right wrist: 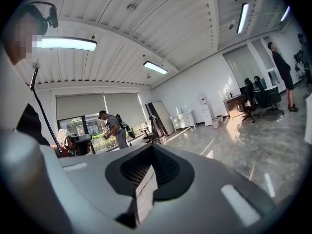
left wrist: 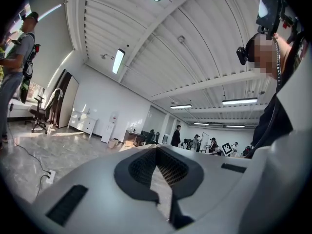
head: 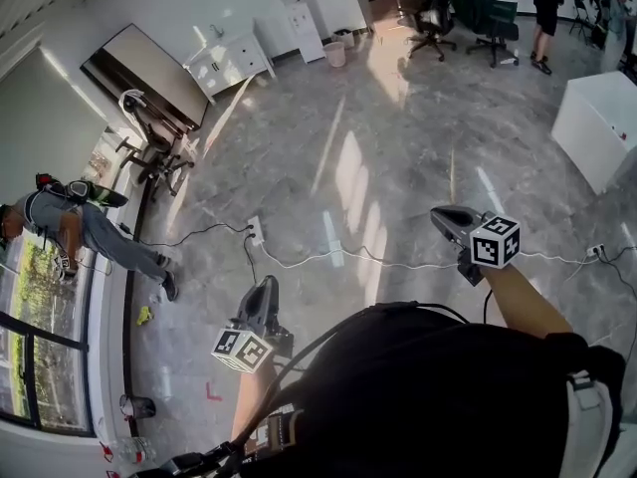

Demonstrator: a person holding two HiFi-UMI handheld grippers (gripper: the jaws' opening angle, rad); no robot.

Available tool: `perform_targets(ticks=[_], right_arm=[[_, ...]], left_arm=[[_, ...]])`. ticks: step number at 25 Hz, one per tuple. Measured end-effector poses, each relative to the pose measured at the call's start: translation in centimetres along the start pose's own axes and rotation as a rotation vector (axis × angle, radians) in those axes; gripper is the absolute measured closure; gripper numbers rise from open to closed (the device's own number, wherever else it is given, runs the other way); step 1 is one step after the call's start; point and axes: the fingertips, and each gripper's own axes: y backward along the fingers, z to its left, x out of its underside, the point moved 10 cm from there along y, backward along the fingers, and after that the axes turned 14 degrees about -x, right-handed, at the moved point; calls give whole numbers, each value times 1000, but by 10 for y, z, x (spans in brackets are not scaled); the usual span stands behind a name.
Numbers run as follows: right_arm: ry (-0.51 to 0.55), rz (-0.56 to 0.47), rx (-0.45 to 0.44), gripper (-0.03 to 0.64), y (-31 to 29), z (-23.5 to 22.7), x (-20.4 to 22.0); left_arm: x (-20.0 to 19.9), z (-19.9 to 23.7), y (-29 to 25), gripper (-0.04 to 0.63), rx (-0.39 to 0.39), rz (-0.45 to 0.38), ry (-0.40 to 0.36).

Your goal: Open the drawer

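Jaws of the left gripper (head: pixel 266 287) and the right gripper (head: pixel 444 217) are pressed together, and nothing is held. Both are kept far from the white drawer cabinet (head: pixel 231 61), which is seen well ahead of them.

left claw (left wrist: pixel 157 149): jaws together | person (left wrist: pixel 17 67): standing, left edge | white cabinet (left wrist: pixel 83 124): against wall (left wrist: pixel 105 94)

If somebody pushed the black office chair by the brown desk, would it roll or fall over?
Probably roll: the black office chair stands on a spread star base, likely wheeled, and the floor looks smooth and shiny. Tipping seems unlikely, since that base is wide.
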Motion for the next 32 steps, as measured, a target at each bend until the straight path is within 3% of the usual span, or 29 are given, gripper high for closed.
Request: perform_targets(ticks=[8, 19, 26, 32], right_arm=[[-28, -7, 20, 615, 39, -36, 6], [-54, -9, 94, 615, 37, -55, 11], [-51, -14, 199, 615, 0, -78, -6], [-16, -12, 223, 615, -82, -89, -38]], left_arm=[[22, -41, -31, 604, 27, 39, 0], [25, -26, -94, 604, 116, 90, 11], [10, 22, -163, 604, 193, 110, 43], [-21, 96, -223, 604, 249, 111, 62]])
